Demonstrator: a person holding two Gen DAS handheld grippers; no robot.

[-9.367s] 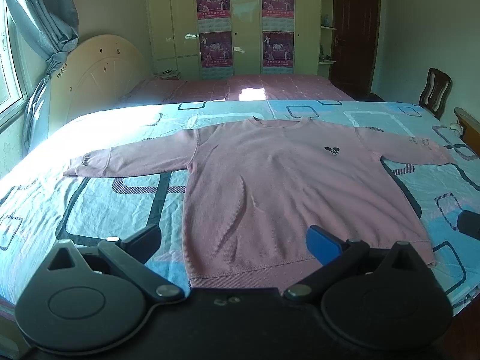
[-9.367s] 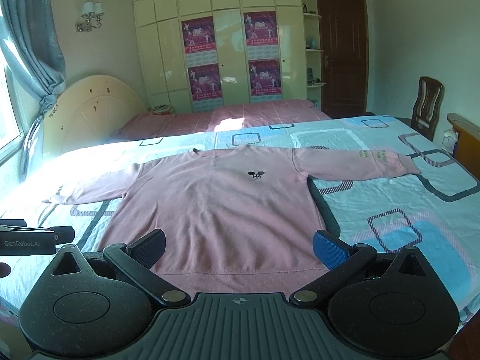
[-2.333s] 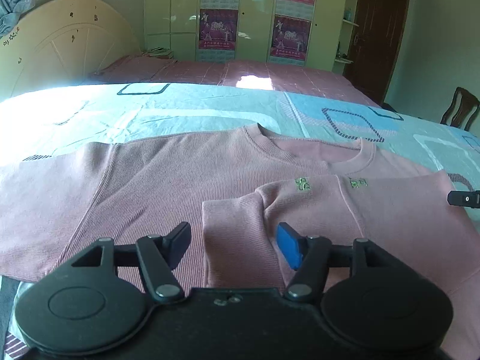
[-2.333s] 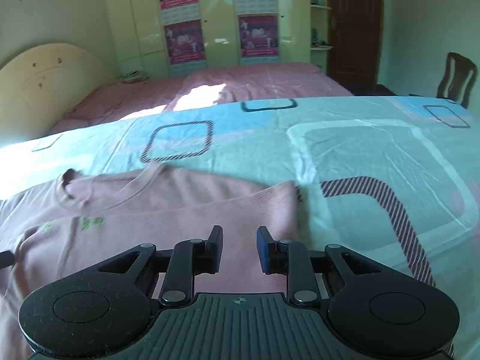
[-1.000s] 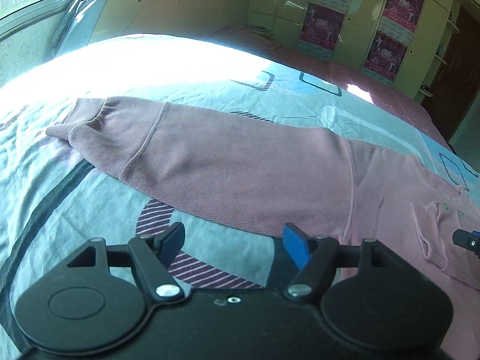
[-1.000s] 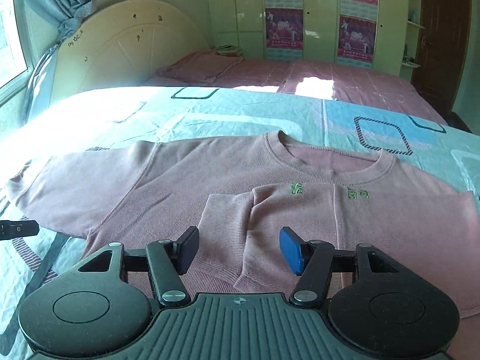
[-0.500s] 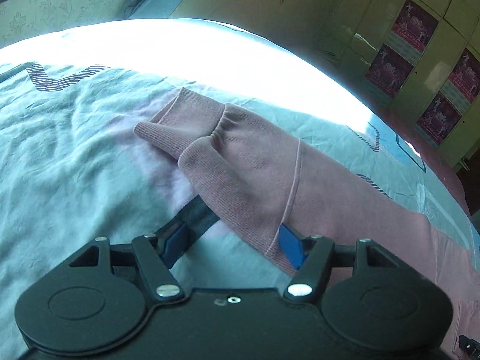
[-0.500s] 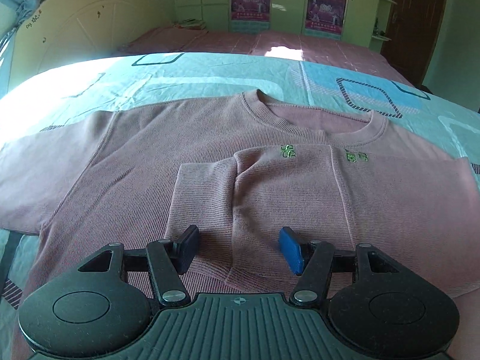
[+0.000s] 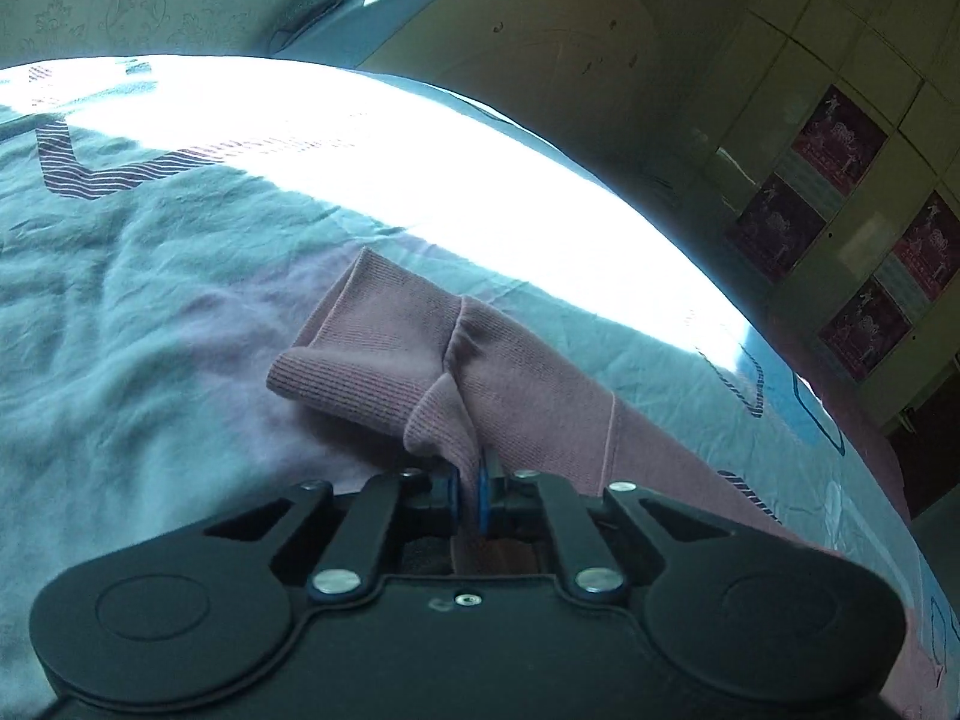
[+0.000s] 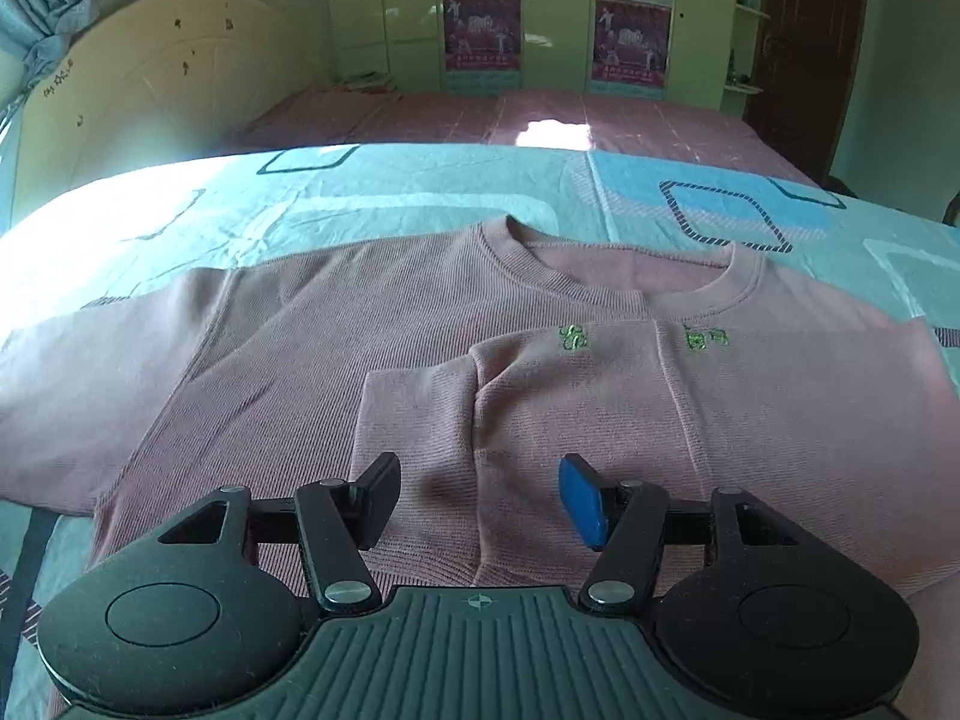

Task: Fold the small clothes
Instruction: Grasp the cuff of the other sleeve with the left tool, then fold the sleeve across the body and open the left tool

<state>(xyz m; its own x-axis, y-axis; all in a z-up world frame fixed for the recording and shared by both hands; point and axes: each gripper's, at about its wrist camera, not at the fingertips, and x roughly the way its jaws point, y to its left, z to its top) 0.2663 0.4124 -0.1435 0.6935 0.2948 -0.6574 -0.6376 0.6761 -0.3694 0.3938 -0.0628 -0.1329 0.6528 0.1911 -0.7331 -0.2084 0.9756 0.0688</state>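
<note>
Light: strong sun falls across the bed (image 9: 150, 360), left-wrist view
Glare: white, blown-out band there
Shade: foreground dim, bluish
Right-wrist view: evenly lit, greenish tint
Distortion: heavy fisheye bending, dark corners
Focus: mostly sharp

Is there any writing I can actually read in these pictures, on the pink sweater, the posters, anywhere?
Nothing can be quoted with certainty.
Green embroidered marks on the folded sleeve of the pink knit sweater: too small and blurred to read.
Second green embroidered group beside them: unreadable.
Magenta posters on the pale wardrobe doors: print too blurred.
Black tongs: only a small crosshair sign, no words.
</note>
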